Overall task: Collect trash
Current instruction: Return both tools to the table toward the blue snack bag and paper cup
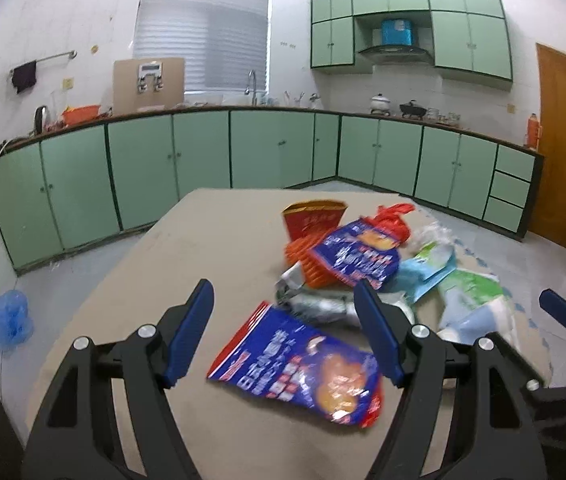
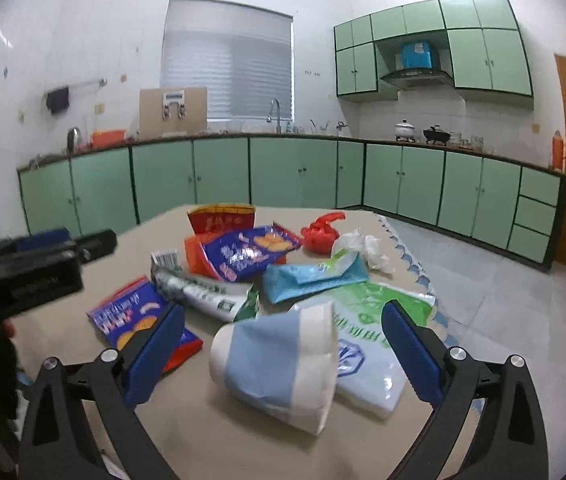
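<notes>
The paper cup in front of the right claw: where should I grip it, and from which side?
Grip the cup across its blue middle band, coming straight forward with the right claw. It lies on its side, crushed mouth to the right, already between the open fingers. The band looks the least crumpled part.

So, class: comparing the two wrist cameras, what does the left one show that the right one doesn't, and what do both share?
Only the left wrist view shows the blue plastic bag on the floor. Only the right wrist view shows the crushed paper cup whole, lying between the open right gripper; the left view catches just its edge. Both share the blue snack wrapper under the open left gripper, the orange basket and the table.
</notes>
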Motion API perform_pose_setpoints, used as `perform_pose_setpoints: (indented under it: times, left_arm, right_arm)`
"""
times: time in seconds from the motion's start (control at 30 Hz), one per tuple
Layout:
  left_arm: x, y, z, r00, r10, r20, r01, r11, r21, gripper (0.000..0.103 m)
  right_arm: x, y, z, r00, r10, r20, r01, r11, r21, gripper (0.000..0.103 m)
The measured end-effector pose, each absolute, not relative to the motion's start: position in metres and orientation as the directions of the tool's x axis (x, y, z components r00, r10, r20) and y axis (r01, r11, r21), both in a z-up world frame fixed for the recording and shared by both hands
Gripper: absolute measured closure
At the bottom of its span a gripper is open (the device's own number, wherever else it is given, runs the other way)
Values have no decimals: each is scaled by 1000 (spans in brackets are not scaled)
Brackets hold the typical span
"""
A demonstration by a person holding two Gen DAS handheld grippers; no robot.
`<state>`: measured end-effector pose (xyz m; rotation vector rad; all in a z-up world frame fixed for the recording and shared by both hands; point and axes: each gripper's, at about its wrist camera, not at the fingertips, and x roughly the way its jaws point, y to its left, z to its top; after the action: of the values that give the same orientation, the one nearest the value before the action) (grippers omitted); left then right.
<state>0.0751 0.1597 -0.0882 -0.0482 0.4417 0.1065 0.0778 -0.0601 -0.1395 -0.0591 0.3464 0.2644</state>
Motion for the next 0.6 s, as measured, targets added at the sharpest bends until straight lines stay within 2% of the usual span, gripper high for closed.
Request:
perform_pose_setpoints:
  times: [0.6]
  left_arm:
    - [86, 181, -121, 861, 79, -502, -108, 994, -30, 31]
  right_arm:
    - [111, -46, -170, 886, 159, -436, -191, 981, -31, 8]
